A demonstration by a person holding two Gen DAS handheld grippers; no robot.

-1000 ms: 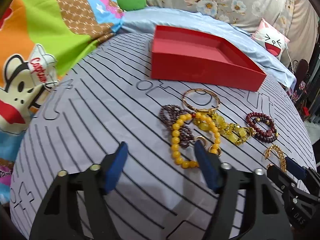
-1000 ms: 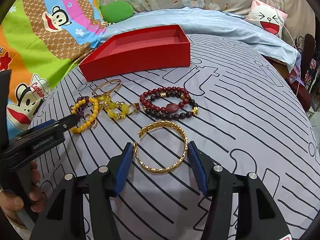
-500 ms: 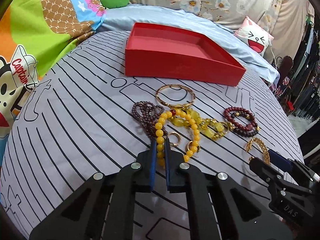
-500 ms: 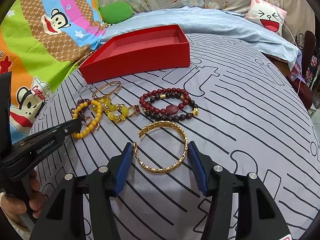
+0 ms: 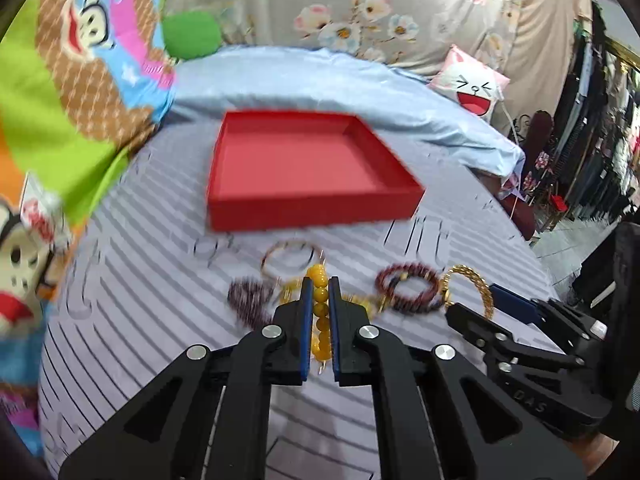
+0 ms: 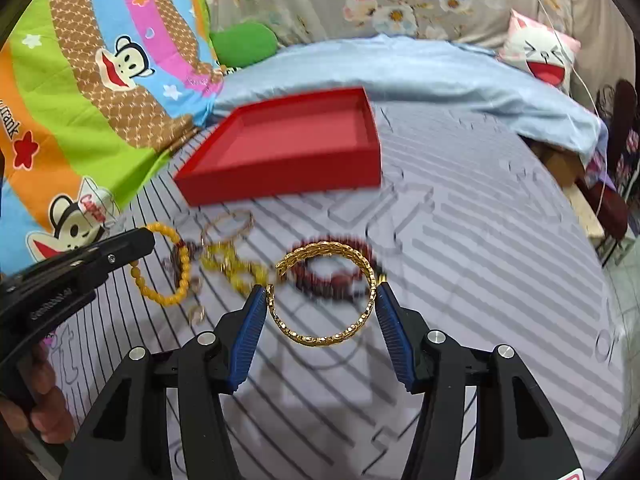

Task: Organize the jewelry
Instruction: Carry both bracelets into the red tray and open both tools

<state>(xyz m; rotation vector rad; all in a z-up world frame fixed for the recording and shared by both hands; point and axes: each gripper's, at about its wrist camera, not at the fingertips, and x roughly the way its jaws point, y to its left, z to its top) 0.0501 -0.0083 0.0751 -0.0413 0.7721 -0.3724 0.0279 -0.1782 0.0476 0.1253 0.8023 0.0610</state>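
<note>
Pinching yellow bead bracelet [image 5: 320, 312], left tongs [image 5: 319, 286]; right tongs [image 6: 322, 294] clamping gold bangle [image 6: 324, 292].

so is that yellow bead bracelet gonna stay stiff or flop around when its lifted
Probably floppy: the yellow bead bracelet hangs as a loose loop from the left tool, pinched at one side. Its round beads look smooth, so it may swing or slip. It likely weighs little.

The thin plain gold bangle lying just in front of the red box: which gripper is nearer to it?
Left. The left gripper, holding the yellow bead bracelet, is just before the bangle; the right gripper is farther to its side.
</note>
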